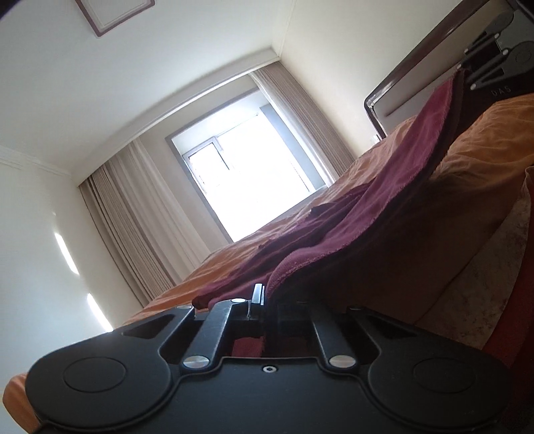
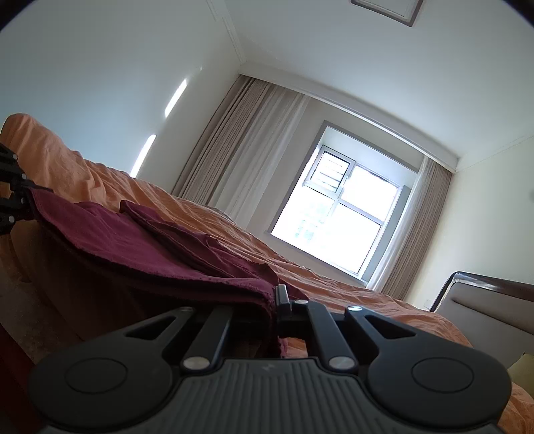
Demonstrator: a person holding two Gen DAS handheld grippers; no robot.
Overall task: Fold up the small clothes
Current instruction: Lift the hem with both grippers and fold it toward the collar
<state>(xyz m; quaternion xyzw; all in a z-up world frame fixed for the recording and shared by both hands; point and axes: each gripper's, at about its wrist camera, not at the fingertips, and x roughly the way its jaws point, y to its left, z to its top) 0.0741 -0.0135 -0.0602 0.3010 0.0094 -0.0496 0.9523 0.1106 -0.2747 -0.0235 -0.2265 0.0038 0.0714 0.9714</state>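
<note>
Item: one maroon cloth (image 1: pixel 383 213), a small garment of soft napped fabric, held stretched above an orange bed (image 1: pixel 484 157) with its lower part trailing onto the bedcover in loose folds. Its long axis runs from one claw to the other, along the near side of the bed; the taut upper hem forms a straight line between the two grip points. Left claw (image 1: pixel 263 297): fingers drawn together and pinched on one corner of the cloth, the fabric bunched right at the tips. Right claw (image 2: pixel 278 297): likewise closed tight on the opposite corner, cloth (image 2: pixel 140 247) draping away from it. Left wrist view: the hem rises away toward the upper right, where the right claw (image 1: pixel 467 71) shows small against a dark-framed headboard (image 1: pixel 417 76); a pale patterned side of the mattress appears at the right edge below the bedcover. Right wrist view: the hem runs off to the left edge, where the left claw (image 2: pixel 23 200) shows at the far corner; the headboard (image 2: pixel 484 300) sits low on the right, and a fold of the garment lies flat across the bed (image 2: pixel 333 293) behind the hem, shown more fully here. Both views: a bright window (image 2: pixel 337 217) flanked by beige curtains (image 2: pixel 227 140), white walls, and a framed ceiling panel (image 1: pixel 113 13).
</note>
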